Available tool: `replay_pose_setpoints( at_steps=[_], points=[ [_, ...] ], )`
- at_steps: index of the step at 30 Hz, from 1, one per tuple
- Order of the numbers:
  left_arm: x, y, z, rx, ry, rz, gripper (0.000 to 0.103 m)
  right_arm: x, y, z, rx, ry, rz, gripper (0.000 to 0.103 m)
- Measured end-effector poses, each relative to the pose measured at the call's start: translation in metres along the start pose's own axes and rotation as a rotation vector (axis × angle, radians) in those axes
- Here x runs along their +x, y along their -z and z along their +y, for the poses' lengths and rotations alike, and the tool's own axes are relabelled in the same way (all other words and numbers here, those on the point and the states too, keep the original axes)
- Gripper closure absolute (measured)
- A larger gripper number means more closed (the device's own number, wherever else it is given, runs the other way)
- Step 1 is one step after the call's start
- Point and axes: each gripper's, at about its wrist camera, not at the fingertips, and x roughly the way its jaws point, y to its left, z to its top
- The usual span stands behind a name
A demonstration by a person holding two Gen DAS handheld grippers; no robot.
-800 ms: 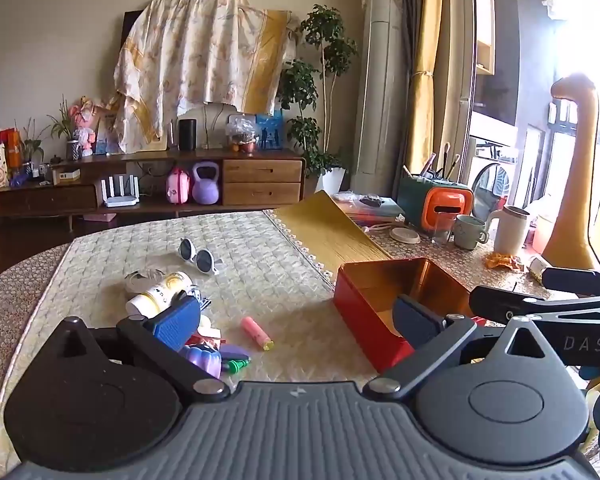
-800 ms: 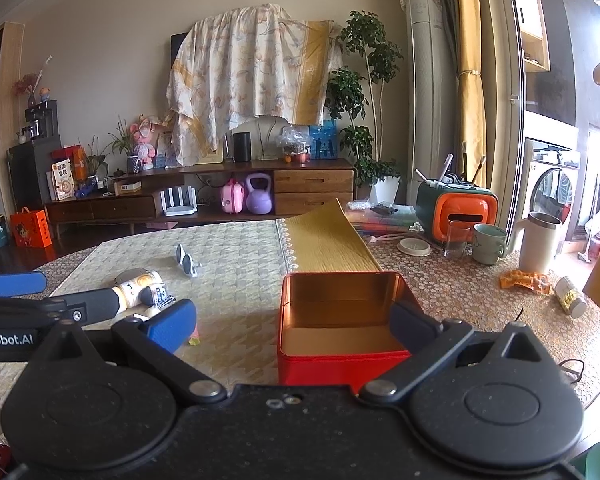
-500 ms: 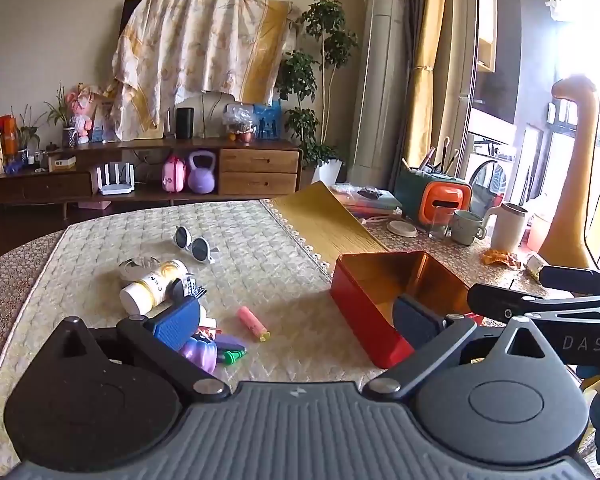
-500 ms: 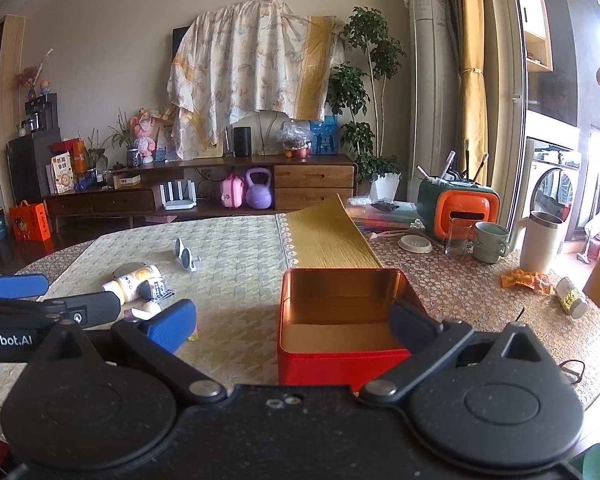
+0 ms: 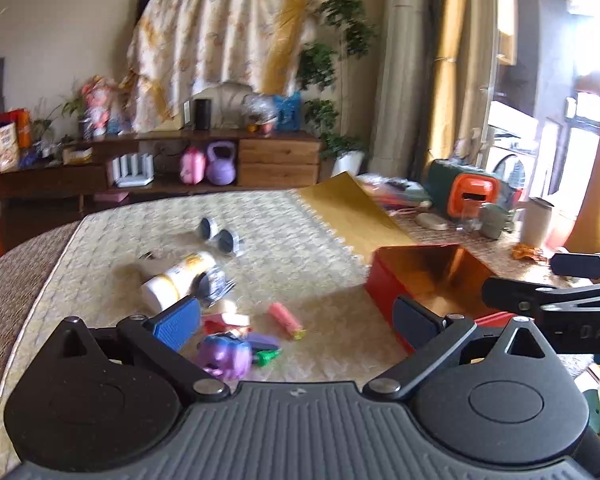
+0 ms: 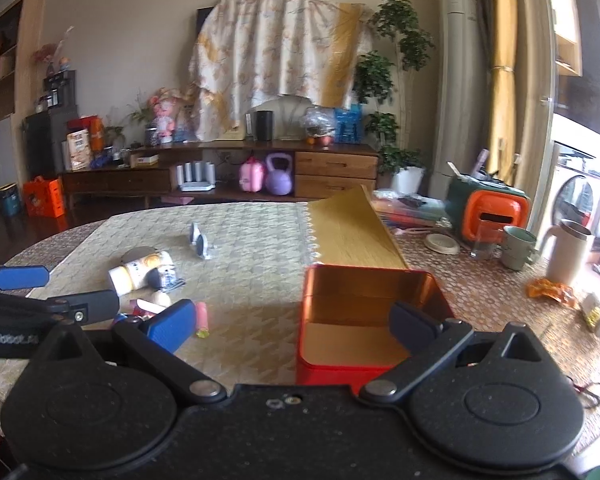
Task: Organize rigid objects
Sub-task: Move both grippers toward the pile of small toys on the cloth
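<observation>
Red on the outside and coppery within, the tin (image 6: 370, 320) stands open on the table (image 6: 500, 292), and we see nothing lying in it. In the right wrist view it sits straight ahead of our right gripper (image 6: 292, 326), whose jaws are spread wide with nothing between the pads; the far pad reaches over the tin's near right corner in the picture, though we cannot tell whether it touches.

Our left gripper (image 5: 296, 316) is spread just as wide and holds nothing. Ahead of it, on the pale woven mat (image 5: 284, 240), lies the loose clutter: a white bottle (image 5: 178, 278) on its side with a yellow band, a pink tube (image 5: 286, 320) near the middle, a purple toy (image 5: 224, 356) close under the jaws, and a green piece (image 5: 266, 357) just beside that toy. A small red and cream heap behind the toy is too blurred for us to name. Farther back, well apart from the pile, rest the sunglasses (image 5: 220, 236).

The tin lies to the right of all this, at the mat's edge, beside a folded gold sheet (image 5: 348, 212). Both views are a little smeared. From the left wrist view the other gripper's dark fingers cross the right edge, above the tin's far side. Beyond the tin stand a mug (image 6: 518, 248) and an orange box (image 6: 490, 216).
</observation>
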Motion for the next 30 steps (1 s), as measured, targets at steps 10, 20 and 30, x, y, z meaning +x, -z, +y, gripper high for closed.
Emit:
replay_pose_setpoints(
  at_steps=[10, 20, 30],
  points=[
    [0.040, 0.008, 0.036, -0.059, -0.092, 0.039, 0.000, 0.044, -0.015, 0.008, -0.015, -0.137, 0.081, 0.000],
    [0.081, 0.022, 0.043, 0.001, -0.101, 0.114, 0.000, 0.103, -0.018, 0.022, -0.011, -0.226, 0.208, 0.003],
    [0.112, 0.032, 0.046, -0.019, -0.103, 0.162, 0.001, 0.164, -0.014, 0.046, -0.065, -0.267, 0.304, 0.022]
  ],
)
